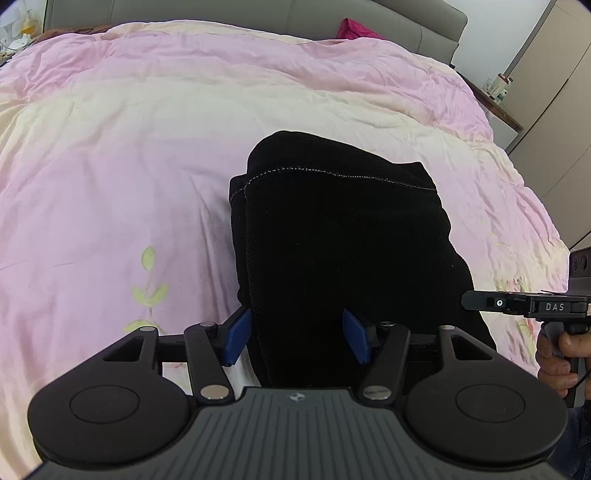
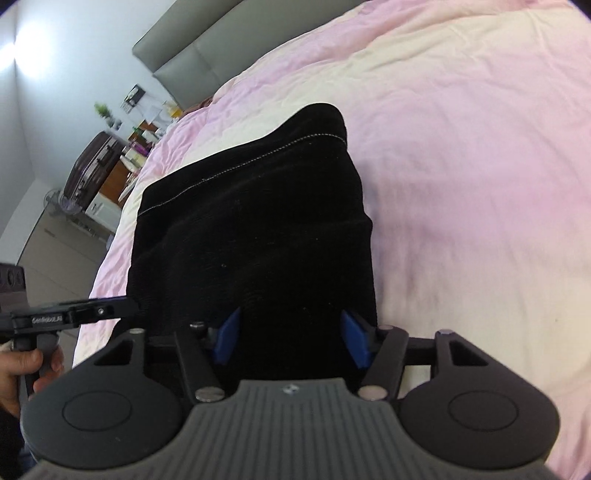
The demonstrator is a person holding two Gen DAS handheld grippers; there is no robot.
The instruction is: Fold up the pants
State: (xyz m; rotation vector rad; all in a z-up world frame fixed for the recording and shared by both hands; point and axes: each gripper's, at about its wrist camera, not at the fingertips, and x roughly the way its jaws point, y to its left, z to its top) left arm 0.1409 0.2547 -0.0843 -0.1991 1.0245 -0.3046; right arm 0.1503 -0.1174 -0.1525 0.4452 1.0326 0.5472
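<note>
Black pants (image 1: 340,236) lie folded on the pink and cream bedspread (image 1: 147,155), with a white-stitched hem on top at the far end. My left gripper (image 1: 300,338) is open, its blue pads (image 1: 236,339) astride the near left part of the pants. My right gripper (image 2: 291,339) is open too, its blue pads (image 2: 352,341) astride the near right part of the pants (image 2: 255,229). Neither pinches the cloth. The right gripper also shows at the right edge of the left wrist view (image 1: 466,300); the left one shows at the left of the right wrist view (image 2: 133,304).
A grey headboard (image 1: 369,18) and a magenta pillow (image 1: 356,29) are at the bed's far end. A nightstand (image 1: 498,99) and wardrobe stand to the right. A suitcase (image 2: 92,166), a fan and cluttered furniture stand left of the bed.
</note>
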